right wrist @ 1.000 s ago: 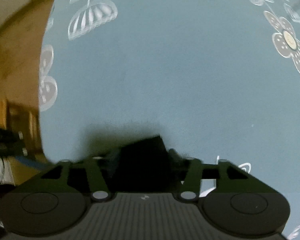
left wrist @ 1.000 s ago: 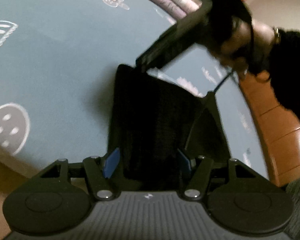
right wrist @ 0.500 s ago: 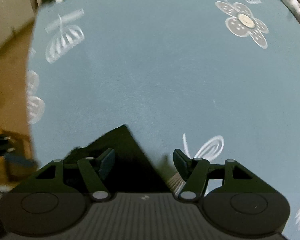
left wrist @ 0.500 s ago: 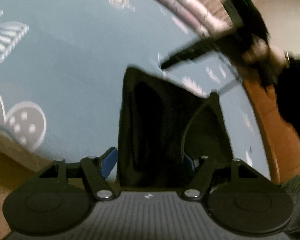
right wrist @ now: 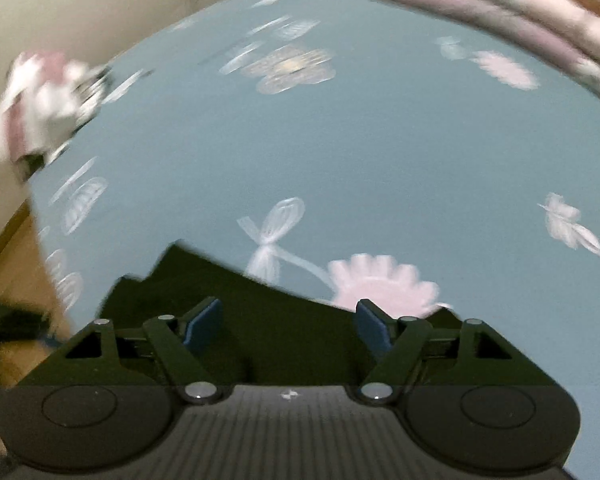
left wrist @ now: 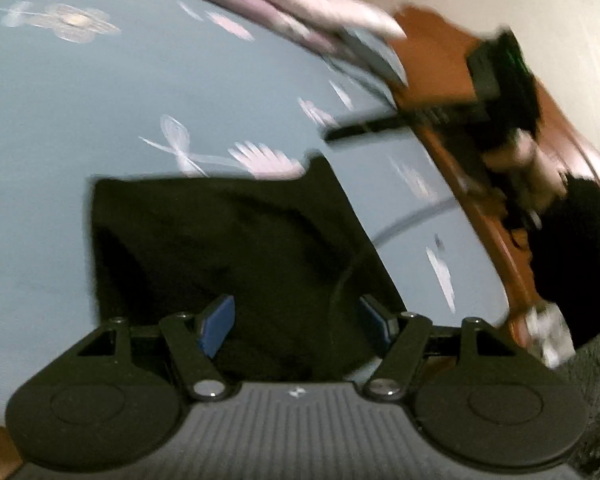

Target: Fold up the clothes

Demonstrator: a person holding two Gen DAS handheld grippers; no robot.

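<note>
Black garment (left wrist: 228, 248) is lying folded on the blue floral sheet (left wrist: 60, 120), near edge hidden at six o'clock. Left gripper (left wrist: 298, 324) is hovering agape; right gripper (right wrist: 288, 326) jaws are opening, gripping nothing, everything blurring.

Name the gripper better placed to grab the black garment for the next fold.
Left, probably. The left gripper hangs open directly over the black garment; the right gripper, jaws opening, sits at its edge.

Both wrist views look steeply down along their jaws at the blue flowered bedsheet (left wrist: 100, 120) from close above. They share the black garment (left wrist: 228, 240), the dragonfly print (right wrist: 274, 236) beyond it, and the pink blanket (right wrist: 480, 4) along the bed's far edge.
</note>
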